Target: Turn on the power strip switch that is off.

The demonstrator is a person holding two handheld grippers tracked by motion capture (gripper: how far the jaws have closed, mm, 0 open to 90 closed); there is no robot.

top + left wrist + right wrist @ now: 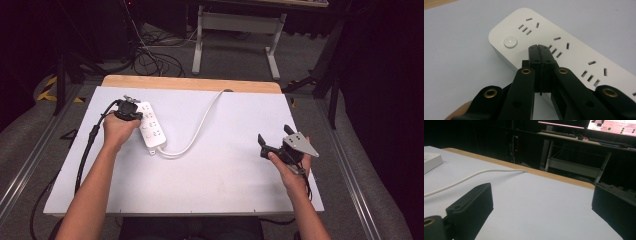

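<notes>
The power strip [564, 47] lies at the worktop's [225, 170] left side. The left tool [539, 46], jaws fully closed and empty, rests tip-down just beside its round switch [510, 41], probably to press it. The right tool [272, 142], wide open and empty, waits well clear of the power strip.

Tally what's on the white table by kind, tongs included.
Power strip: 1
White cable: 1
Tongs: 2, left tongs shut over the strip, right tongs open
Total: 4

The closed tongs [539, 46] rest on the white power strip [574, 50] beside its round button [510, 41].
</notes>
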